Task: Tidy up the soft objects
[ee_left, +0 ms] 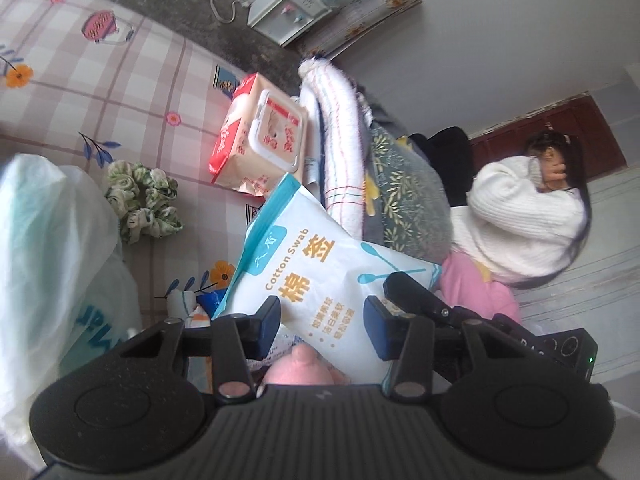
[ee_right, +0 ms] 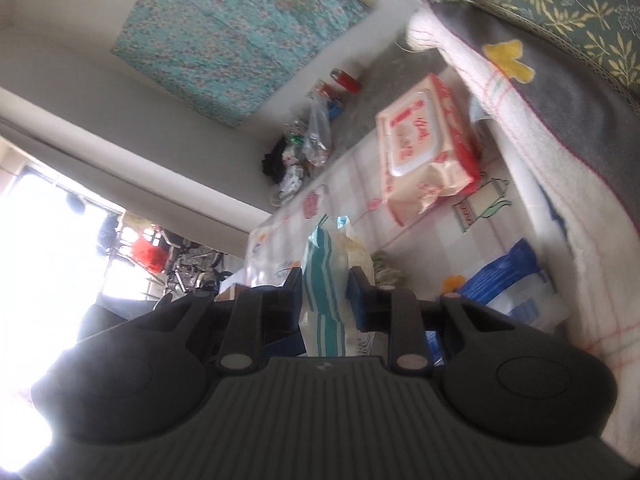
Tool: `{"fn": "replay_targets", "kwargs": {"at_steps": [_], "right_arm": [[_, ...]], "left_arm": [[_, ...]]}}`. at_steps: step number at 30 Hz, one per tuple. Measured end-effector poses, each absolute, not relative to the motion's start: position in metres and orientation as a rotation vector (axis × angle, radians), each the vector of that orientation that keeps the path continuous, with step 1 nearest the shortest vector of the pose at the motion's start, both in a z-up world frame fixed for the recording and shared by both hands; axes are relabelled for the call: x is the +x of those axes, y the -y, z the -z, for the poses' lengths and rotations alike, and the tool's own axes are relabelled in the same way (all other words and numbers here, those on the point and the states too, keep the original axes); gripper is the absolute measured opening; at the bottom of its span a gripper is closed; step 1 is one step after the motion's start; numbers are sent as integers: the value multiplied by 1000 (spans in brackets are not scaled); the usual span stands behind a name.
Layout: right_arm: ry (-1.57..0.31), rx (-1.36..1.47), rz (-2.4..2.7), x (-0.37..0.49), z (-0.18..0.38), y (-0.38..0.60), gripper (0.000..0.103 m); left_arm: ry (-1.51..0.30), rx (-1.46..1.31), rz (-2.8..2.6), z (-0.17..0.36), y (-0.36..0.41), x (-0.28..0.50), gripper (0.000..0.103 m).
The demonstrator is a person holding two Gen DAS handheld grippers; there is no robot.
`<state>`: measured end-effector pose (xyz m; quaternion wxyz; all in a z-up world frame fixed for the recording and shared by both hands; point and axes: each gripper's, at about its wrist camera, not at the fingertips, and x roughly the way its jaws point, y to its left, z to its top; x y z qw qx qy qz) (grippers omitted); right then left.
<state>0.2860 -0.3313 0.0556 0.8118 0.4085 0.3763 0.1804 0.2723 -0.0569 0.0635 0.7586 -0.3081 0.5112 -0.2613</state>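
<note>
A white and blue cotton swab bag (ee_left: 320, 264) hangs tilted above the checked bedsheet (ee_left: 100, 92). My left gripper (ee_left: 324, 324) is shut on its lower edge. Black fingers of the other gripper (ee_left: 416, 300) sit at the bag's right corner. In the right wrist view my right gripper (ee_right: 324, 284) is shut on a thin white and teal striped packet (ee_right: 324, 276) seen edge-on; whether it is the same bag I cannot tell. A red and peach wet wipes pack (ee_left: 260, 136) (ee_right: 424, 152) and a green scrunchie (ee_left: 140, 200) lie on the sheet.
A white plastic bag (ee_left: 52, 240) bulges at the left. A folded striped towel (ee_left: 340, 140) and a leaf-patterned pillow (ee_left: 404, 192) are stacked beyond the bag. A person in a white sweater (ee_left: 524, 216) sits at the right. A blue packet (ee_right: 508, 280) lies by the towel.
</note>
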Motion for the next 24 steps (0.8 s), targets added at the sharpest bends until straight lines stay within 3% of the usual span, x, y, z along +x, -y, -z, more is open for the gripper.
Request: {"fn": "replay_targets", "kwargs": {"at_steps": [13, 24], "right_arm": [[-810, 750, -649, 252, -132, 194, 23], [-1022, 612, -894, 291, -130, -2, 23]], "left_arm": [[-912, -704, 452, -124, -88, 195, 48], [-817, -723, 119, -111, -235, 149, 49]]}}
